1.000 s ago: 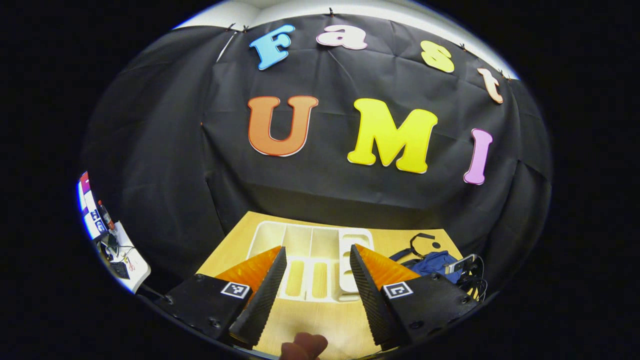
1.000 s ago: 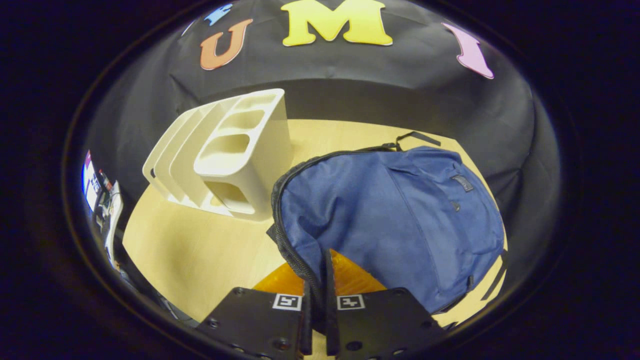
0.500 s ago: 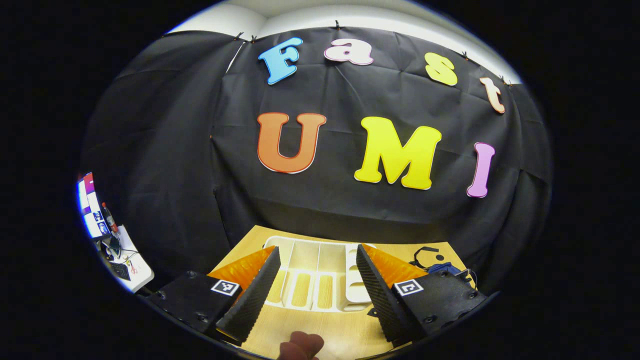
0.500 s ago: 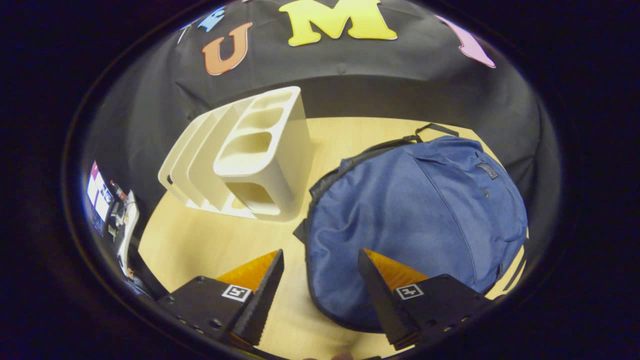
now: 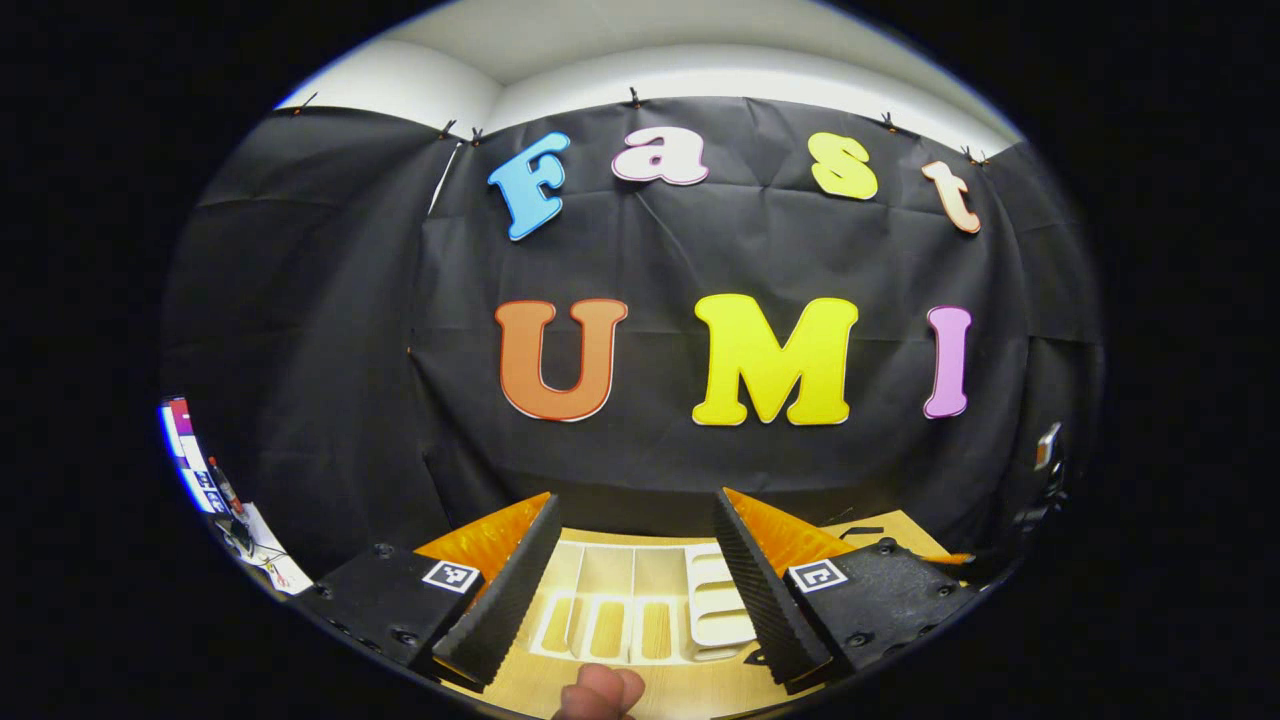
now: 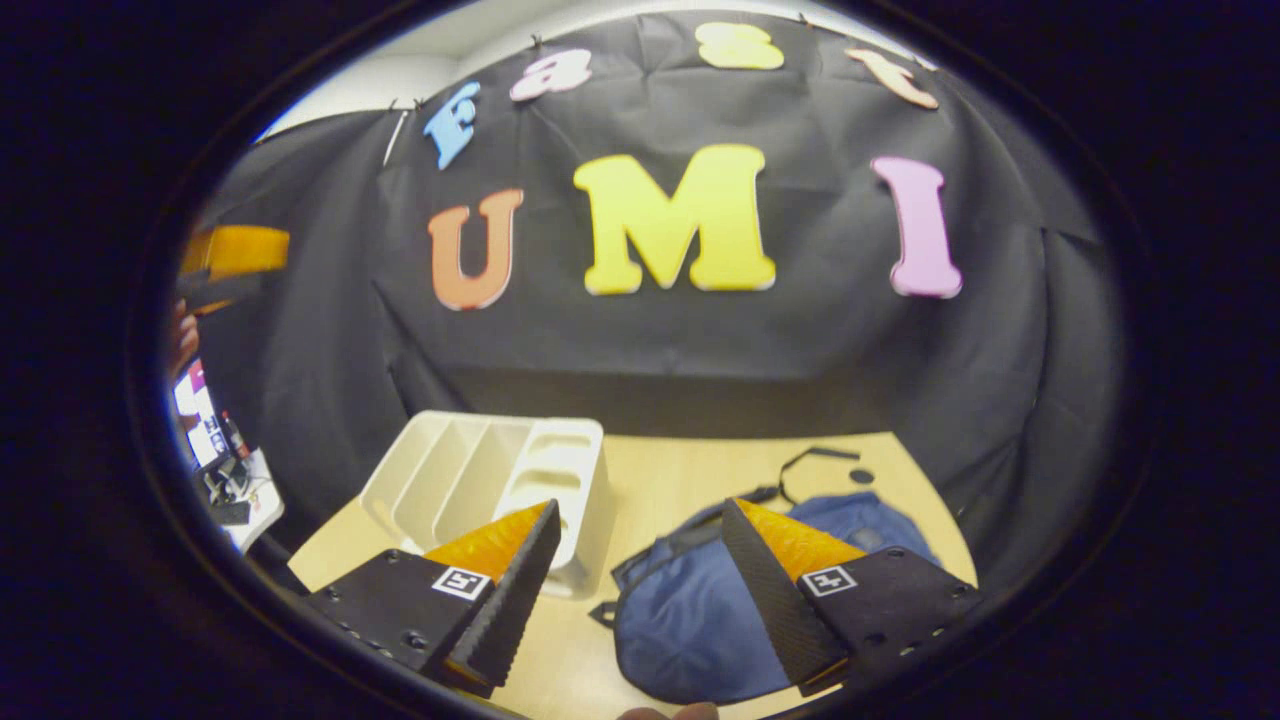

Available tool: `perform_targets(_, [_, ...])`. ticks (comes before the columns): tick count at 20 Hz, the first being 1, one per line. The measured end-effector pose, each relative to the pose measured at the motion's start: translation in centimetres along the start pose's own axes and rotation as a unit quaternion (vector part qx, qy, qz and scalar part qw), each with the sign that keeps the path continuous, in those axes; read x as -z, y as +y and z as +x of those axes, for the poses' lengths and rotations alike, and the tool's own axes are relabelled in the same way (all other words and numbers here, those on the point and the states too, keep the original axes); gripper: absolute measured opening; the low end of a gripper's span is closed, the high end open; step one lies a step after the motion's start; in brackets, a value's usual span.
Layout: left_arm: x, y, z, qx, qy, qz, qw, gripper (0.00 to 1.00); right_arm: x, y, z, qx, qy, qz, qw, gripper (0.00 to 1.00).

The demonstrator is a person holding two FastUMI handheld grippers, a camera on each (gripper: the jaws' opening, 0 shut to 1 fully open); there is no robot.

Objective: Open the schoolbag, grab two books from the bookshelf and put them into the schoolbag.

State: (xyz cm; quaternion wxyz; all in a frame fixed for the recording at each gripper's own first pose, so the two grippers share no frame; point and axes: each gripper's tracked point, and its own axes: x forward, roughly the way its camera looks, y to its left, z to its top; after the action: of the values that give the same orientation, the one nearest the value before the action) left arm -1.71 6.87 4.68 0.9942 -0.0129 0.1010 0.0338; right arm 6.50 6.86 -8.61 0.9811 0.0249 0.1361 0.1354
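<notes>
The blue schoolbag lies flat on the wooden table, its black zip edge facing left and its top strap at the far end. To its left stands the white bookshelf, with several upright dividers. My right gripper is open, high above the bag's near left edge, with nothing between its fingers. My left gripper is open too, held high over the bookshelf, whose slots show the wood beneath. In the right gripper view, the left gripper appears at the far left with a hand on it.
A fingertip pokes in at the bottom of the left gripper view. A side desk with cables and small items stands beyond the table's left edge. The black cloth wall closes off the table's far side.
The right gripper was shut on the bag's zip edge; it has opened, let go and risen away. The left gripper has lifted and tilted up, so the bookshelf sits lower in its view.
</notes>
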Motion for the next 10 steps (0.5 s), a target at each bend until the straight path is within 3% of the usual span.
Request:
perform_targets(1, [-0.4,-0.5,0.1,0.005,-0.003,-0.006,1.000,0.92,-2.9,-0.4,-0.9,0.008,-0.037,-0.010,0.999,0.96])
perform_targets(2, [-0.7,-1.0,0.1,0.010,-0.008,-0.010,1.000,0.96,-4.7,-0.6,-1.7,0.013,-0.060,-0.018,0.998,0.93])
perform_targets(5, [-1.8,-2.2,0.1,0.020,-0.027,-0.003,0.999,0.96,-9.1,-1.1,-4.5,0.025,-0.122,-0.025,0.992,0.96])
perform_targets(6, [-2.2,-2.7,0.0,0.022,-0.036,0.002,0.999,0.96,-10.4,-1.3,-5.3,0.031,-0.139,-0.022,0.990,0.93])
perform_targets(8, [-2.9,-3.6,-0.7,0.026,-0.053,0.006,0.998,0.96,-12.5,-1.9,-7.0,0.037,-0.164,-0.019,0.985,0.99])
perform_targets(10, [-3.5,-4.3,-1.2,0.028,-0.071,0.007,0.997,0.96,-13.7,-2.9,-8.2,0.052,-0.182,-0.015,0.982,0.94])
